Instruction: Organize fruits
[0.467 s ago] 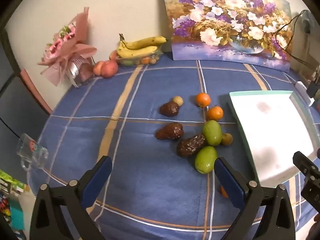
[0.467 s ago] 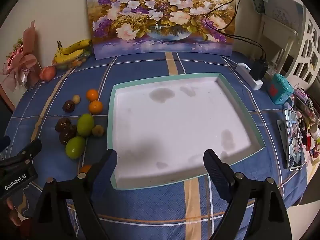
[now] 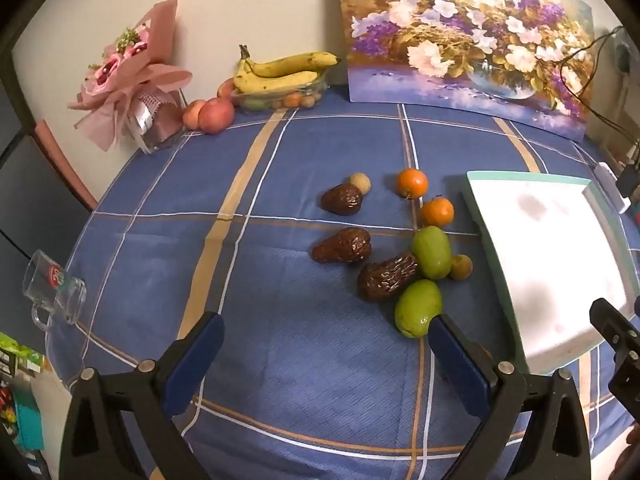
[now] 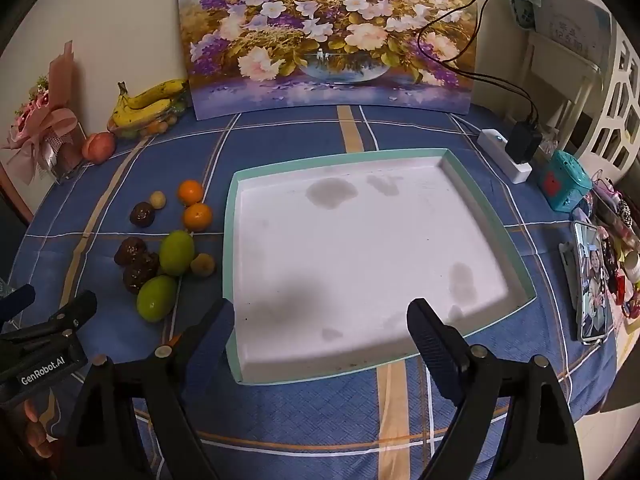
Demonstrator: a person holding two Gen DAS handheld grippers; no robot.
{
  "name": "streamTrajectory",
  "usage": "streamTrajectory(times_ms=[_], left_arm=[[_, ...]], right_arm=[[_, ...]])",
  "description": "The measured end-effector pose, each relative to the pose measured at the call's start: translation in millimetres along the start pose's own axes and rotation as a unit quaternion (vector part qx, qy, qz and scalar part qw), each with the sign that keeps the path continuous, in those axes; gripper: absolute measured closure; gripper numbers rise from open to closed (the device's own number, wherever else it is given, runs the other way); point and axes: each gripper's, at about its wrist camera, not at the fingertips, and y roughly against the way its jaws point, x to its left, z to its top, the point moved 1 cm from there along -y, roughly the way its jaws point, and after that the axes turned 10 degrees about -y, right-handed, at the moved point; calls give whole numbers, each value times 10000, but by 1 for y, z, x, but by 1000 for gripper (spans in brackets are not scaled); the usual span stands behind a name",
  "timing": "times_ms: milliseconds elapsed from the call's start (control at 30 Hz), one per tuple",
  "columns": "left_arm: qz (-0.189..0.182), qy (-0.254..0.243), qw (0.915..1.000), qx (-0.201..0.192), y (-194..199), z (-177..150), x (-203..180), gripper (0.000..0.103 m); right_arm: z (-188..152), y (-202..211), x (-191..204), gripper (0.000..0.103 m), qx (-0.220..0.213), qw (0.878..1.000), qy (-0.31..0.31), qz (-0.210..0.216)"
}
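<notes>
Loose fruit lies on the blue checked tablecloth: two oranges (image 3: 412,183) (image 3: 437,212), two green fruits (image 3: 431,252) (image 3: 418,307), three dark brown wrinkled fruits (image 3: 342,199) (image 3: 343,245) (image 3: 387,276) and two small yellowish ones (image 3: 360,182) (image 3: 460,267). A white tray with a teal rim (image 4: 230,216) lies to their right and holds nothing. My left gripper (image 3: 324,354) is open and empty, just short of the fruit, its right finger beside the nearer green fruit. My right gripper (image 4: 320,332) is open and empty over the tray's near edge.
Bananas in a glass dish (image 3: 280,76), peaches (image 3: 216,115) and a pink bouquet (image 3: 132,80) stand at the back left. A flower painting (image 4: 328,36) leans on the wall. A glass mug (image 3: 54,290) lies at the left edge. A power strip (image 4: 506,156), teal box (image 4: 564,186) and phone (image 4: 592,280) lie to the right.
My left gripper has moved forward toward the fruit and slightly right. My right gripper has barely moved.
</notes>
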Motion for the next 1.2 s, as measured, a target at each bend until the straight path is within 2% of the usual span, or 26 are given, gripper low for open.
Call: streamTrajectory(times_ms=[1200], left_arm=[[-20, 84, 9999, 103, -5, -2, 2, 0]], right_arm=[[1, 0, -1, 14, 8, 10000, -19, -4]])
